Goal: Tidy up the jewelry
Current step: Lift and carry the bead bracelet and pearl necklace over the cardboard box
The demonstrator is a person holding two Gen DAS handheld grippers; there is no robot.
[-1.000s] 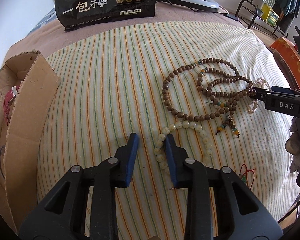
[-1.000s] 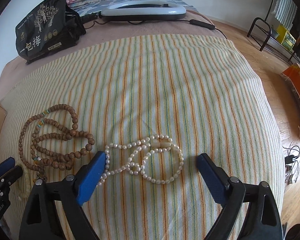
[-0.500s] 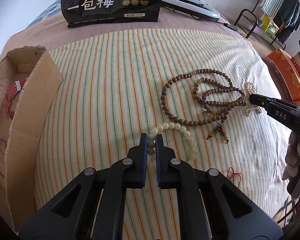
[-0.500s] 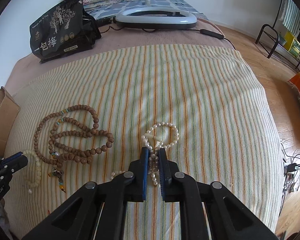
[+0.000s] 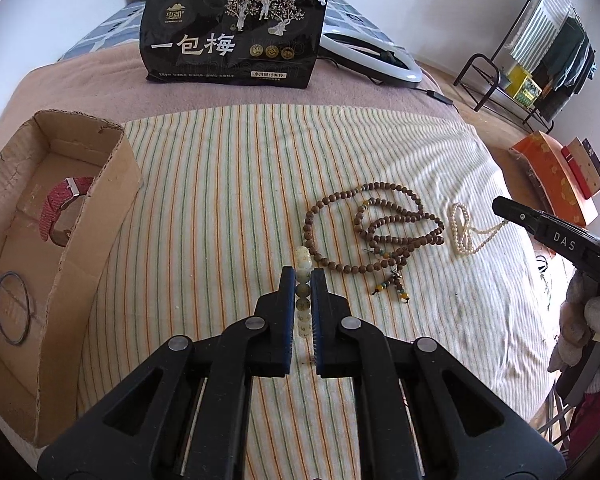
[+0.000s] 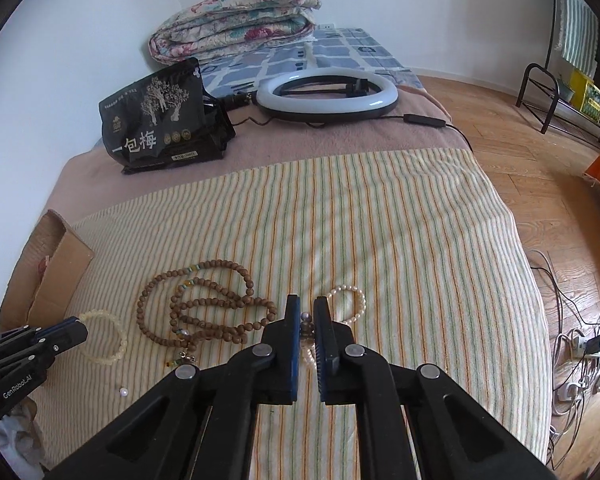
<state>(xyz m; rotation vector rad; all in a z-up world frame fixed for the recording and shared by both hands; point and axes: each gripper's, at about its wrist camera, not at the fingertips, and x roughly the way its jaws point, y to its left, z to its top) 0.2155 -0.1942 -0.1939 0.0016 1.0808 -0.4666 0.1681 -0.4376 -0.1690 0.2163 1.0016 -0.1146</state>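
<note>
Both hand-held grippers angled steeply down over the striped blanket (image 6: 380, 216) on the bed. The left hand-held gripper (image 5: 303, 276) was clamped on a pale jade-coloured bead bracelet (image 5: 302, 264), whose beads ran up between the blue pads and out past the tips. The right hand-held gripper (image 6: 307, 312) was pinched shut on a pearl strand (image 6: 350, 300); one loop lay on the blanket just beyond the tips, while the rest vanished between the fingers. A gloved hand (image 5: 592, 328) gripped that right tool at the frame's edge, mostly cut off.

Between the two, in the middle of the blanket, a long brown wooden bead necklace (image 5: 376, 232) lay coiled. A single loose pearl (image 6: 123, 391) sat near the blanket's near edge.

At the left edge of the bed stood an open cardboard box (image 5: 100, 216) holding a red watch strap (image 5: 62, 204) and a thin dark ring (image 5: 10, 308); its near end was cropped.

At the far edge a black pouch (image 5: 236, 36) read "一包梅"; the smaller print was too fine to read. The right tool bore "DAS", the left "GenRobot.AI". Behind it lay a ring light (image 6: 328, 96) and a folded quilt (image 6: 236, 16).
</note>
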